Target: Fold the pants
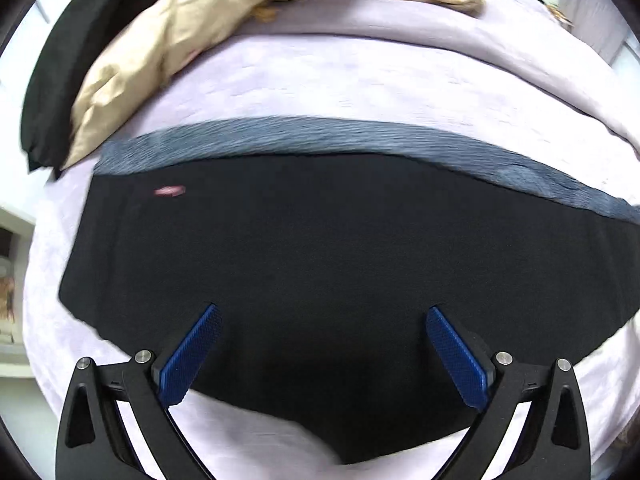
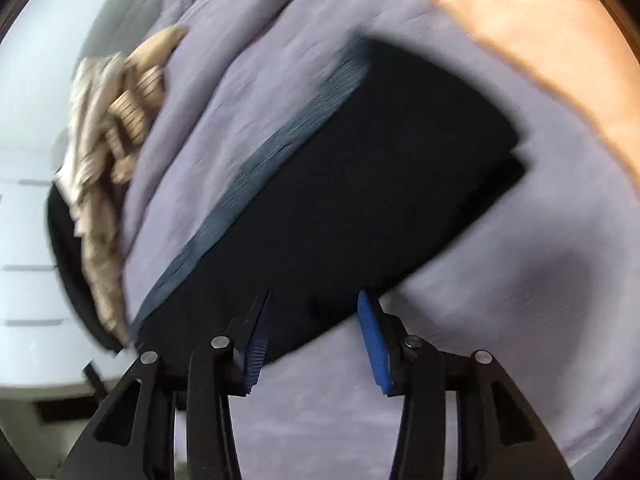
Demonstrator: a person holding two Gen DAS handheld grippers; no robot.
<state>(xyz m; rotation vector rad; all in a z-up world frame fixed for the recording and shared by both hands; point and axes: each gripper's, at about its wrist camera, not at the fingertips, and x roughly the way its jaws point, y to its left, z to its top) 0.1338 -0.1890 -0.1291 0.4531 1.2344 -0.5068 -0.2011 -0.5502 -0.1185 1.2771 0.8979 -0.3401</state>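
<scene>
A: How many pairs of pants are counted on the bed?
B: One pair of black pants is counted, lying folded on one lavender bedspread, with one blue-grey waistband edge seen along its far side.
A: And other fabric items?
B: One tan garment is counted at the far left, and one black cloth beside it. In the right wrist view, one striped beige heap and one peach cloth are counted.
A: How many grippers are seen?
B: Two are counted: one left gripper and one right gripper, each with two blue-padded fingers.
</scene>
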